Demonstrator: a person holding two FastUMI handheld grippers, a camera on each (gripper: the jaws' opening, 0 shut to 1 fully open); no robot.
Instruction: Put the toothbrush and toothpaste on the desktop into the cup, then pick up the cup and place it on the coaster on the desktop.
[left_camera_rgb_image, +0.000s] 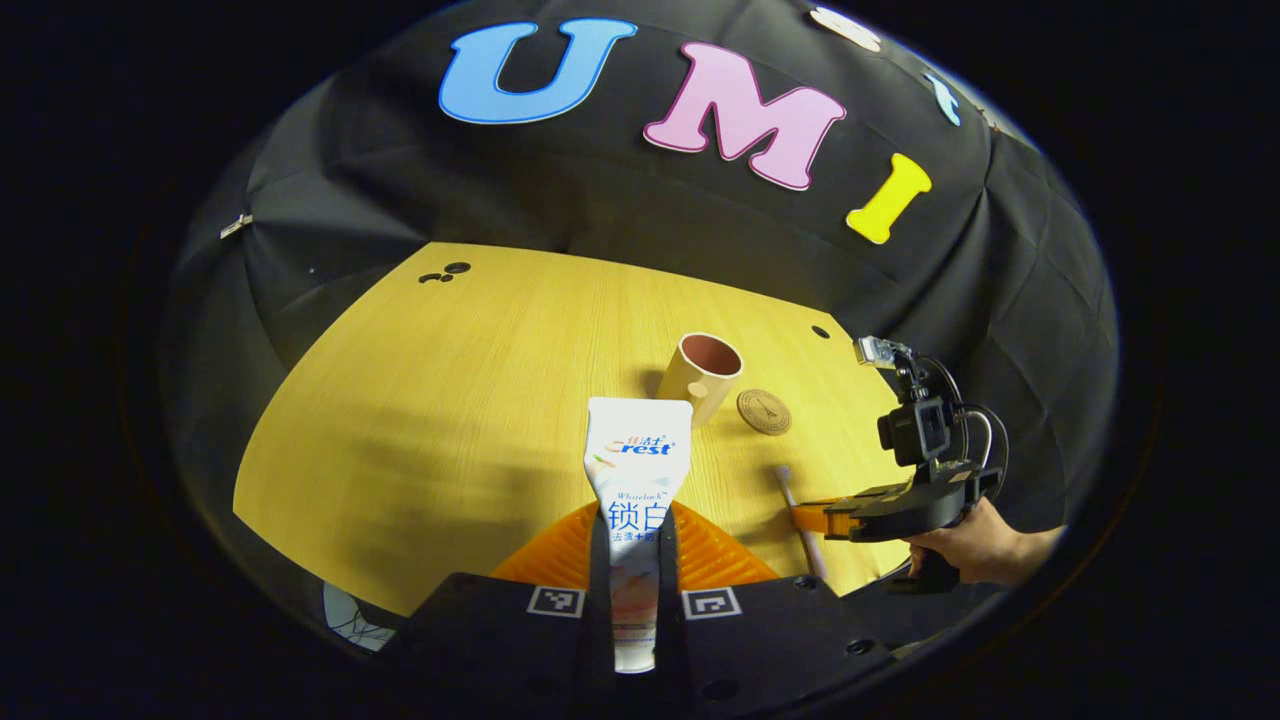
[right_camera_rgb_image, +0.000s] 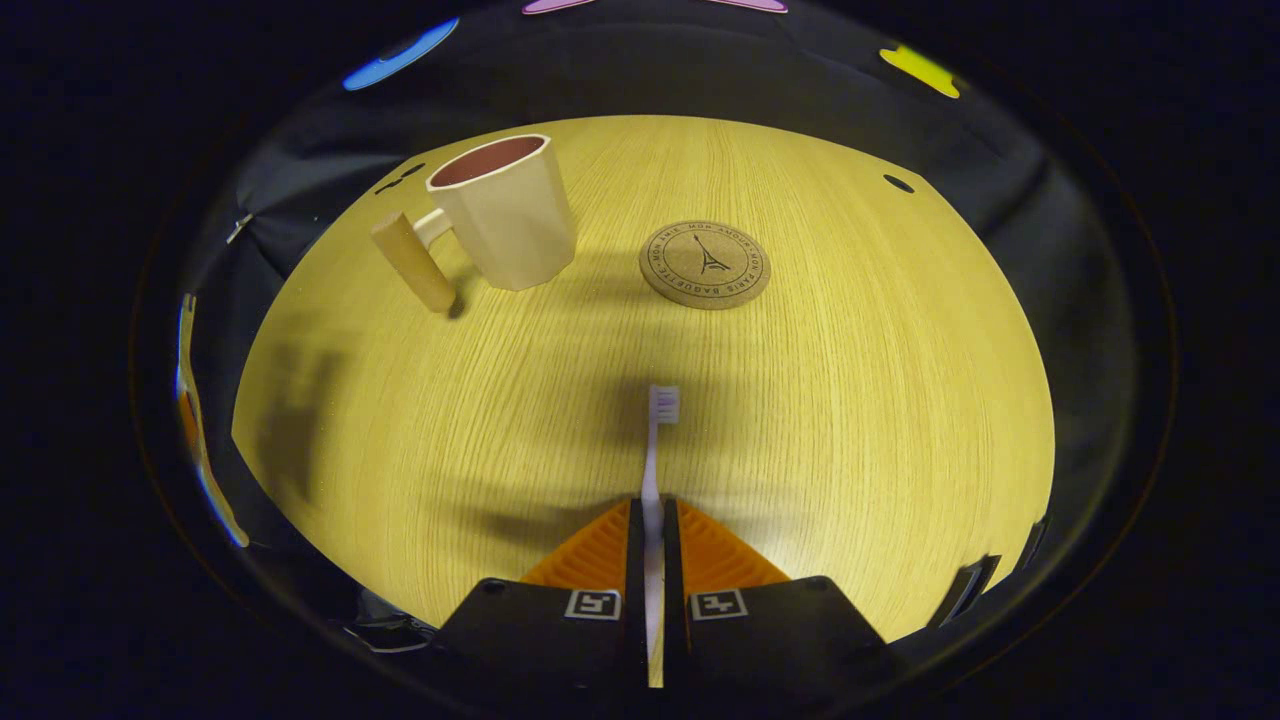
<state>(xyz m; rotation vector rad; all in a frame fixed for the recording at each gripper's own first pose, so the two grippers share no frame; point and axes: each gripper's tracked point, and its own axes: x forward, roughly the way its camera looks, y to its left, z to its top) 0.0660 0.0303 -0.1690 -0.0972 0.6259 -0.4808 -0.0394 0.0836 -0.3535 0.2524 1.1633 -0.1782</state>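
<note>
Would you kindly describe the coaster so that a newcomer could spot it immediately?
Start at the yellow wooden desktop. Toward its far side stands a cream cup with a handle; the coaster lies flat beside it, apart from it. It is the one brown round disc, printed with a tower.

Left gripper view: rides its fingers, raised above the near table (left_camera_rgb_image: 420, 400) edge, facing the far edge and booth wall. Right gripper view: lower, pitched down at the tabletop. Both share the cup (left_camera_rgb_image: 700, 375), coaster (left_camera_rgb_image: 764, 411) and table centre.
</note>
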